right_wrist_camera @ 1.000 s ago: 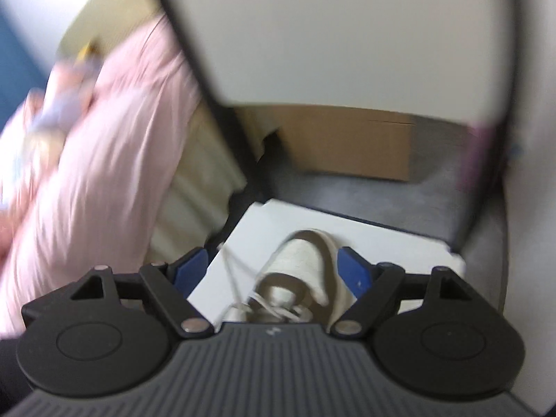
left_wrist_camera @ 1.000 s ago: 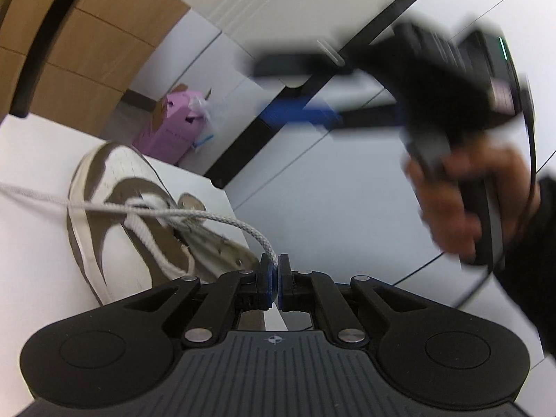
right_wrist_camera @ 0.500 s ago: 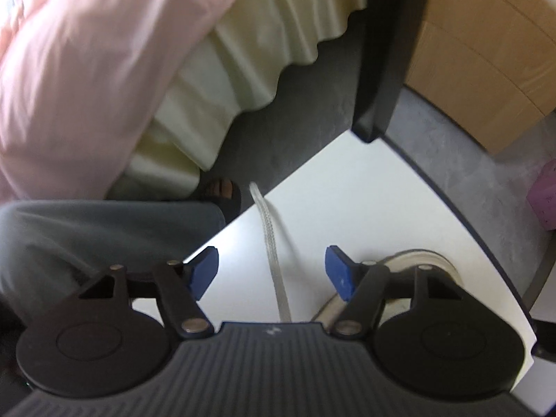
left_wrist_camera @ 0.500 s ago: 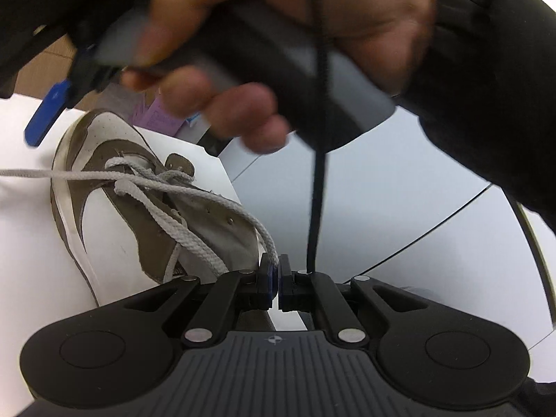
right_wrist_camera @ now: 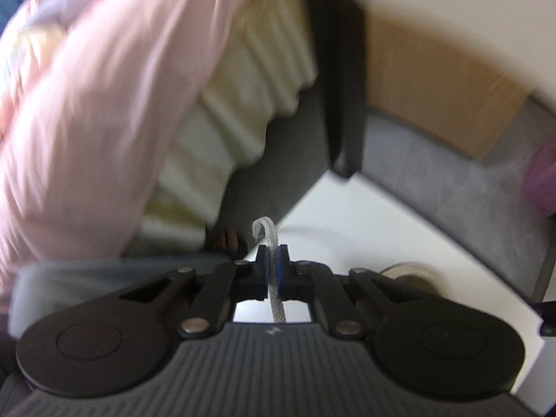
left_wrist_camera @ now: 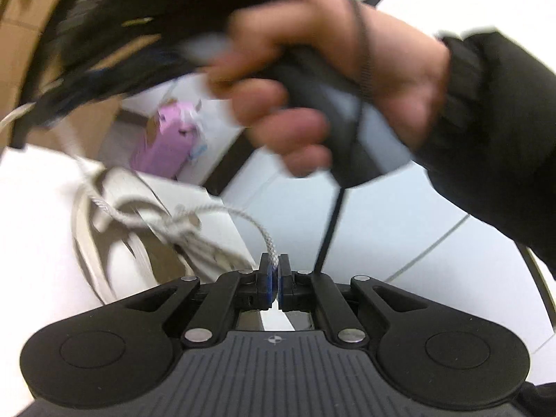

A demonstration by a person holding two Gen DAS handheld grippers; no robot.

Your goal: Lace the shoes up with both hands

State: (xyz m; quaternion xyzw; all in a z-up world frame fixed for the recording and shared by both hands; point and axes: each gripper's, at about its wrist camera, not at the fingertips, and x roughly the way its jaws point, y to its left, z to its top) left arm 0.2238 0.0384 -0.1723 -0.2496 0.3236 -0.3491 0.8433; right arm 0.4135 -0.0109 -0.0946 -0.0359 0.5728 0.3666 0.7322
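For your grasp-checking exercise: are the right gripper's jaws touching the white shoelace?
Touching. The right wrist view shows the right gripper with its jaws, which have just been closing, pressed on the white shoelace running between them.

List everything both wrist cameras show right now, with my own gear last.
shoe: one, brown and white, blurred, on the white table
shoelace: white; one stretch in each gripper
pink box: one, on the floor beyond the table
pink bedding: over a cream bed skirt
cardboard box: one, brown, background
left gripper: shut on shoelace
right gripper: jaws just closed, shut on shoelace
right hand: holds its gripper's handle, black sleeve
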